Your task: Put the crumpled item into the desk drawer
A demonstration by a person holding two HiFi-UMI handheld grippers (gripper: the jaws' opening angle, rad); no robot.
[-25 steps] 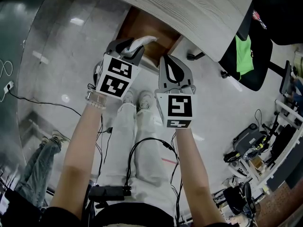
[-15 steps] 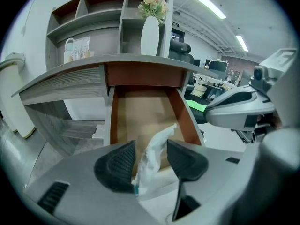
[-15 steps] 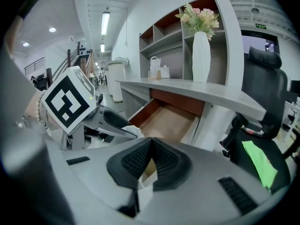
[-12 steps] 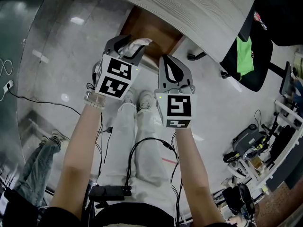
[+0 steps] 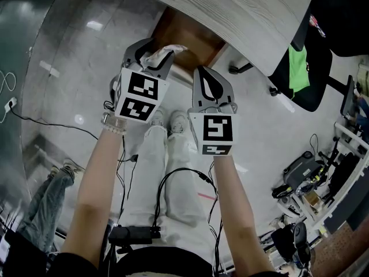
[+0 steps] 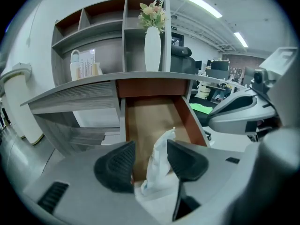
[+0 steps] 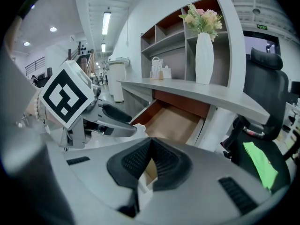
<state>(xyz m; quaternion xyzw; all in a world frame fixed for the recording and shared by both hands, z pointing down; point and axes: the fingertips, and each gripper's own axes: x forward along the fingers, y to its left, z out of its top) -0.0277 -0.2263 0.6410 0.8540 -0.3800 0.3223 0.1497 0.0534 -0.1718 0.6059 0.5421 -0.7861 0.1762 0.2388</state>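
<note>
The crumpled white item (image 6: 158,170) stands upright between the pads of my left gripper (image 6: 150,146), loosely, leaning toward the right-hand pad. The jaws are spread wide and do not press on it. Gripper and item (image 5: 164,54) hover over the front end of the open desk drawer (image 6: 152,114), whose brown bottom is bare. In the head view the left gripper (image 5: 149,47) sits at the drawer's (image 5: 193,38) near edge. My right gripper (image 7: 150,143) is shut with nothing in it and hangs just right of the left one, short of the drawer (image 7: 171,121).
The grey desk top (image 5: 248,16) overhangs the drawer, with a white vase of flowers (image 6: 152,46) and shelves above it. A black office chair with a green cloth (image 5: 297,68) stands to the right. The person's legs (image 5: 167,172) and cables (image 5: 173,178) are below.
The left jaws have spread apart, so the crumpled item is no longer pinched. The left gripper has crept a little toward the drawer. The right gripper has hardly moved.
</note>
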